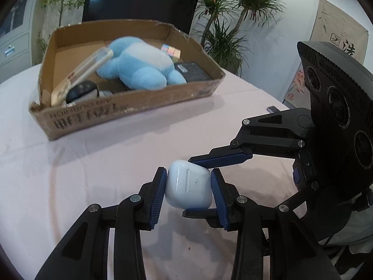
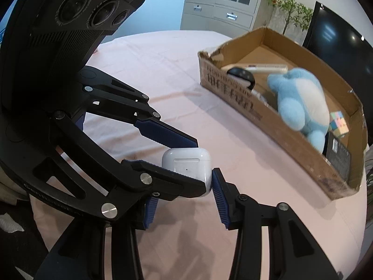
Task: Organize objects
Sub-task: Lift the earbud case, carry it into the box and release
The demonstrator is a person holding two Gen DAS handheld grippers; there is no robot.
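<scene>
A white earbud case [image 1: 188, 186] hangs just above the pink tablecloth [image 1: 116, 163], held from two sides at once. My left gripper [image 1: 189, 187] is shut on its left and right faces. My right gripper [image 1: 191, 184] reaches in from the right and is shut on its top and bottom. In the right wrist view the earbud case [image 2: 186, 165] sits between my right gripper [image 2: 186, 179] and the crossing left gripper [image 2: 200, 165], whose lower finger hides my right gripper's left pad. The cardboard box [image 1: 130, 114] lies beyond, holding a blue plush toy [image 1: 139, 67].
Inside the box [image 2: 244, 102] with the plush [image 2: 298, 102] are a clear flat case [image 1: 81, 74], a black rounded device [image 1: 81, 88], a pastel cube [image 1: 171, 51] and a dark flat pack [image 1: 193, 71]. A small dark item [image 1: 272, 109] lies on the cloth at right. Plants and a screen stand behind.
</scene>
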